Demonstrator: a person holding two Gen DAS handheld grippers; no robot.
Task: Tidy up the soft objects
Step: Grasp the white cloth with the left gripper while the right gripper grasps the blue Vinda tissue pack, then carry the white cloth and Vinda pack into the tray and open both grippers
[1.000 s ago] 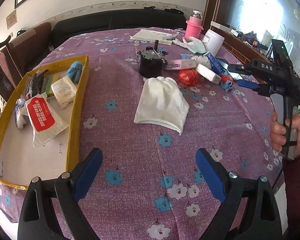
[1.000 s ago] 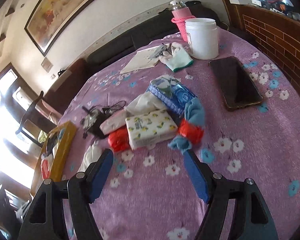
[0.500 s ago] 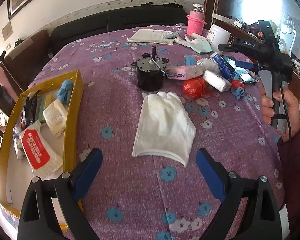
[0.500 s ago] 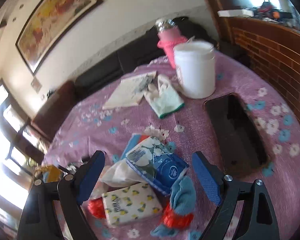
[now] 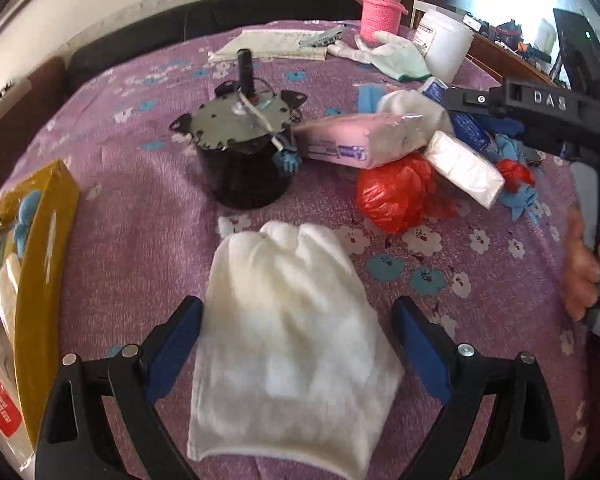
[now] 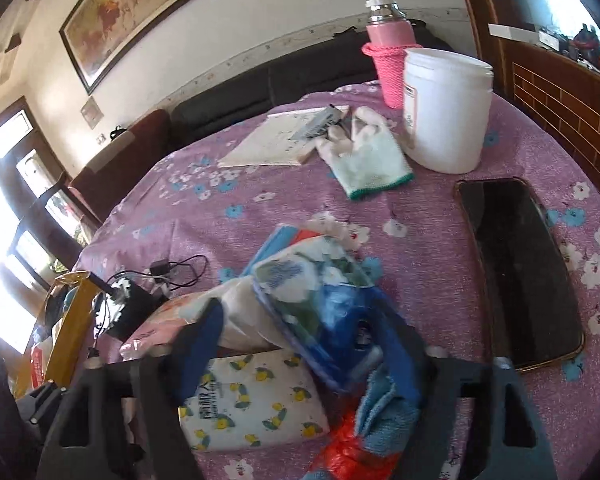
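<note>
**Left gripper straddles the white glove while the right closes on the blue pack**

Your left gripper (image 5: 296, 356) stands wide open, and the white glove (image 5: 288, 340) lies flat on the counter (image 5: 140, 208) right between its blue fingers (image 5: 176, 344), touching neither pad. The glove's long axis runs straight away from you: cuff toward the camera, bunched fingertips pointing at the black motor (image 5: 244, 152) beyond. A second ago that glove sat well ahead of the gripper, out in the middle of the purple cloth; now you have come forward and down, and it fills the gap between the fingers. The yellow tray (image 5: 48, 264) stays at your left, already holding packets.

Over on the right, your right gripper (image 6: 304, 344) has its jaws closing on the blue tissue pack (image 6: 324, 312). The pack sits tilted between the fingers, its long axis slanting from upper left to lower right, on top of the lemon-print tissue pack (image 6: 252, 404) and beside the blue cloth (image 6: 384, 404) and red bag (image 6: 352, 452). Half a second ago those jaws stood wide, with the pack in front of them; now the pads press against its sides. The phone (image 6: 516, 268), white tub (image 6: 444, 112) and green-cuffed glove (image 6: 368, 160) lie further back, apart from the pile.
</note>
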